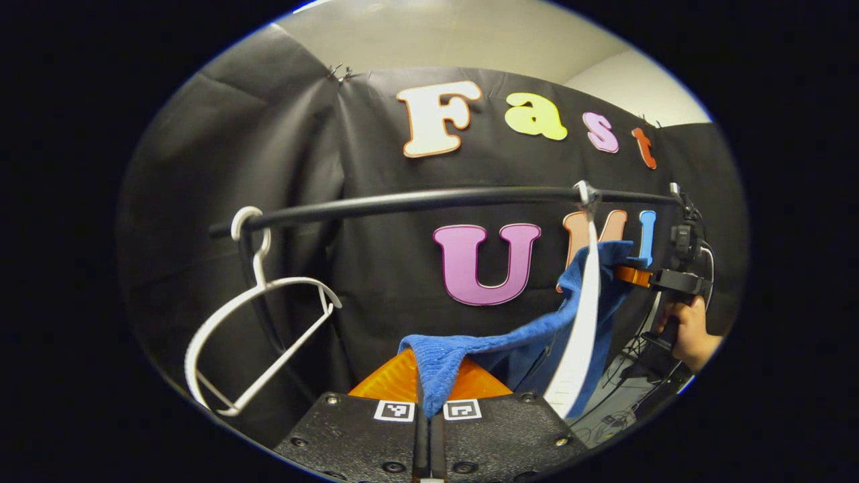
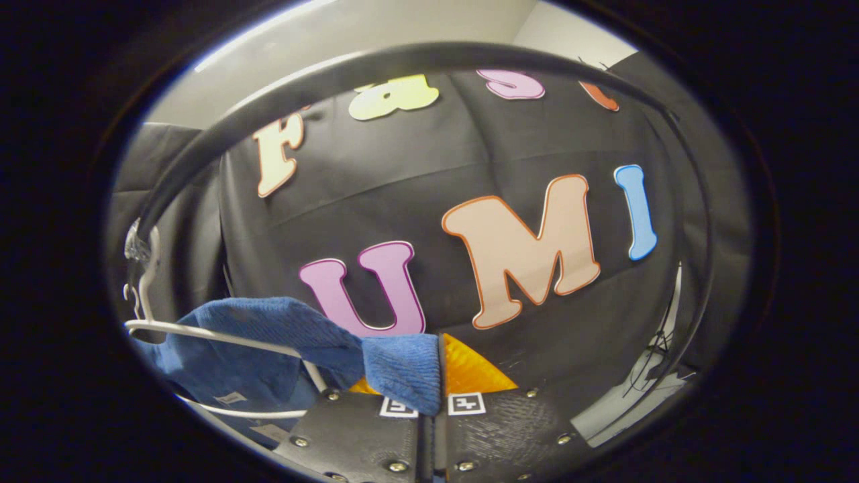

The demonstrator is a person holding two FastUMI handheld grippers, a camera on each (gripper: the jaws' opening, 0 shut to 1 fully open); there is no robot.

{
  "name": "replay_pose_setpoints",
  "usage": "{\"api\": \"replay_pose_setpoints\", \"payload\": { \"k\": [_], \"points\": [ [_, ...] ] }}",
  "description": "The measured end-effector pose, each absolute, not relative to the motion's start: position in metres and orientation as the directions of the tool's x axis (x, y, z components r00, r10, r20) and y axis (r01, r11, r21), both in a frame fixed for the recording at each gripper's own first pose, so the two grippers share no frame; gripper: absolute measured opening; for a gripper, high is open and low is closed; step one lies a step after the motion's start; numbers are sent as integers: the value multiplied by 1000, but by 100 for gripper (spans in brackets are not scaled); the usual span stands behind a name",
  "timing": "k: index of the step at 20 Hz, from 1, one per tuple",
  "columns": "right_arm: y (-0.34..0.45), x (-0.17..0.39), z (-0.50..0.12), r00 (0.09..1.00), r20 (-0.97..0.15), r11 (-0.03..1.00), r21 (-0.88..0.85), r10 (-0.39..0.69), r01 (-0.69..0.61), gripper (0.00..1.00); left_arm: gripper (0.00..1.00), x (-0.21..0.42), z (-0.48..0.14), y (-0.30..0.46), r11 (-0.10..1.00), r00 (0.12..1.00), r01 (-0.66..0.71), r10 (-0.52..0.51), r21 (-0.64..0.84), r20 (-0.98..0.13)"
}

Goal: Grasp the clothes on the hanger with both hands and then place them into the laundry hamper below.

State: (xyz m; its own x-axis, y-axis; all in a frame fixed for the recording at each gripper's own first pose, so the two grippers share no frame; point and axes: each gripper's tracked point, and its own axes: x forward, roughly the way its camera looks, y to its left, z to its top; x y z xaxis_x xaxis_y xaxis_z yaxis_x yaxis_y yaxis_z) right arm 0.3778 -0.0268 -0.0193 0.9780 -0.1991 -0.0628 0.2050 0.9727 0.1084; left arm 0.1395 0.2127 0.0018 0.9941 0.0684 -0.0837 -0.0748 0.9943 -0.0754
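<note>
Both grippers clamp a blue cloth draped on its hanger
Left gripper pinches one corner below the rail, near a bare hanger; right gripper, in a raised hand, pinches the far corner

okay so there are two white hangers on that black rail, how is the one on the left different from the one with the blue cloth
In the left gripper view, the left hanger is bare, while the other hanger still carries the blue cloth. The left hanger shows its open outline, tilted; the other hanger shows edge-on as a narrow strip. The left gripper and the right gripper pinch the cloth beside the other hanger; nothing touches the left hanger. Both are white and hook over the black rail.
</note>
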Motion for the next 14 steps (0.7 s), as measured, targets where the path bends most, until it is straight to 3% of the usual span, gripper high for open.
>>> {"api": "replay_pose_setpoints", "payload": {
  "k": [9,14],
  "points": [
    [-32,386,-98,955,-191,959,128,-227,253,5,1,157,-50,195,995,996,-31,22,-91,-90],
    [-22,364,-144,931,-307,964,113,-196,240,5,1,151,-97,176,991,986,-11,-12,-135,-167]
  ]
}}
